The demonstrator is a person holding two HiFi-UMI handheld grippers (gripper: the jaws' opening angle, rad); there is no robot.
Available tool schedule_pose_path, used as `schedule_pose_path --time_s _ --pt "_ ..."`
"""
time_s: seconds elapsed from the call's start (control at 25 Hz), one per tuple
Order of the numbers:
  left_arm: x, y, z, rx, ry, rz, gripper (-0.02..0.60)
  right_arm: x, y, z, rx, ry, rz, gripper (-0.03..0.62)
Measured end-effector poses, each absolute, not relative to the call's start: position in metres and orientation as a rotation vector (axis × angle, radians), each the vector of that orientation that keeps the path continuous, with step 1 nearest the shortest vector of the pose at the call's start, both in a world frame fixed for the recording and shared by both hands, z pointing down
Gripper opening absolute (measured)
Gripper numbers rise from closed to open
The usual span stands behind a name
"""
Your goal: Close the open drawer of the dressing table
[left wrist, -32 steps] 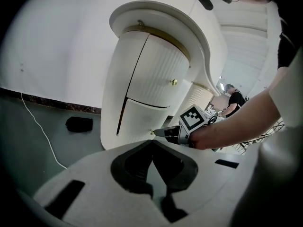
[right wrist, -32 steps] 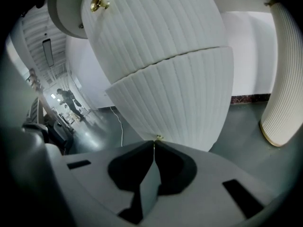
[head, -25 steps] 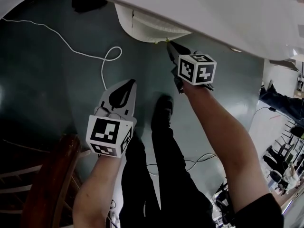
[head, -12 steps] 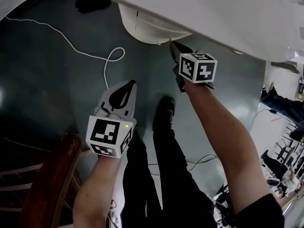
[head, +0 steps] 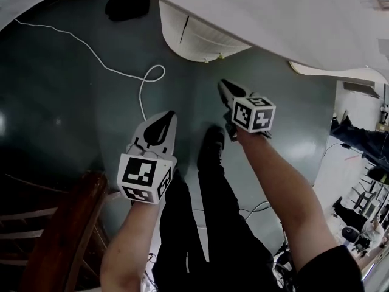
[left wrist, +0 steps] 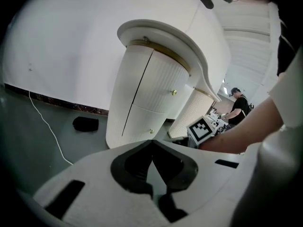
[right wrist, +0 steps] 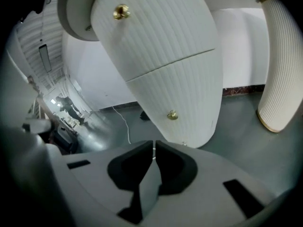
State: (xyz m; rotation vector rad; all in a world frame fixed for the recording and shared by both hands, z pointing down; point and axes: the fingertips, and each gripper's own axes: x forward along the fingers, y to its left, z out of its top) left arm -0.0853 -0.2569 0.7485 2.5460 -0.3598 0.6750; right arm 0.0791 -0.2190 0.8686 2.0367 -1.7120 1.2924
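Soft, even indoor light. I read the dressing table (head: pixel 273 17) as bright, nearly washed out; floor (head: pixel 73 120) dim, faint glare at left. Gripper views: heavy fisheye bending, black vignetted edges.

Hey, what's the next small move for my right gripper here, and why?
Probably just lower the right gripper to rest. In its view the upper drawer front and lower drawer front look flush along their seam, and the jaws are together, empty, off the lower knob.

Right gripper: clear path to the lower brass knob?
Likely yes. The right gripper points at the lower knob, nothing stands between them; its jaws are together, holding nothing.
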Motion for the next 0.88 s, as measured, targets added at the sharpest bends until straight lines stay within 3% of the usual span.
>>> schedule_pose_path --time_s 0.2,0.36,0.56,0.88 --pt "-0.099 -0.275 0.714 2.581 -0.350 0.634 0.003 0.019 -0.169 0.844 1.941 -1.706 1.335 0.025" --pt "-0.113 -0.282 0.675 2.499 -0.378 0.575 0.003 -0.002 -0.161 0.773 2.090 -1.717 1.343 0.023" --pt "-0.161 -0.271 0.600 2.485 -0.424 0.557 0.003 -0.059 -0.134 0.696 1.891 -1.802 1.175 0.020" --pt "-0.199 -0.233 0.523 2.459 -0.387 0.528 0.003 -0.084 -0.101 0.597 1.858 -1.841 1.080 0.008"
